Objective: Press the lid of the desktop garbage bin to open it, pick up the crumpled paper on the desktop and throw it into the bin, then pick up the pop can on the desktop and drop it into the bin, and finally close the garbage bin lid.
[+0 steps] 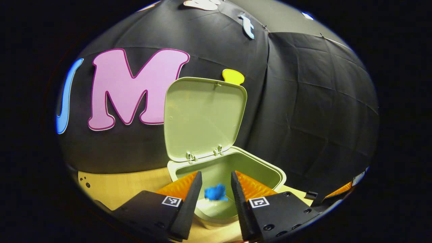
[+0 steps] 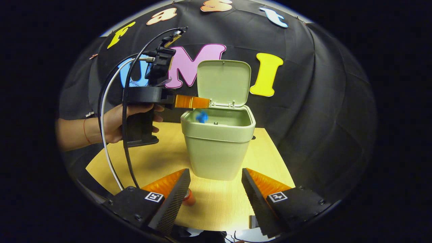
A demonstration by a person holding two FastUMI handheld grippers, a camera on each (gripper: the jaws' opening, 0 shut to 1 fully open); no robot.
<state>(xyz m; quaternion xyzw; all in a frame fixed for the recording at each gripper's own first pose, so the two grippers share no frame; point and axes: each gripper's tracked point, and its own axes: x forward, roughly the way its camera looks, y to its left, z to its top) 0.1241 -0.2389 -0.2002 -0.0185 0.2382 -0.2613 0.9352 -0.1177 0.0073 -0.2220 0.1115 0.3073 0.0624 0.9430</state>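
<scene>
My left gripper (image 1: 216,192) hangs over the front rim of the garbage bin (image 2: 218,148), jaws spread wide and holding nothing. In the left gripper view the crumpled paper (image 1: 216,193), a blue blurred wad, shows between my two fingers, touching neither, with the bin's pale interior behind it. The right gripper view places the same paper (image 2: 202,116) just inside the bin's mouth at its left side, directly below the left gripper's fingertips (image 2: 202,102). Whether it is airborne or resting I cannot tell.

The lid (image 2: 223,82) stands upright on two hinges at the rear rim, fully open. The bin is smooth, pale green plastic, a tapered square tub with rounded corners and a thick collar. It stands on the light wood-grain bench (image 2: 222,199).

My right gripper (image 2: 216,192) sits low over the bench, in front of the bin and well apart from it, jaws wide open and empty. The pop can (image 2: 189,198) shows as a small red shape just beside the right gripper's left finger, mostly hidden by it. A hand (image 2: 116,123) grips the left gripper's handle; cables (image 2: 111,162) loop down from it.
</scene>
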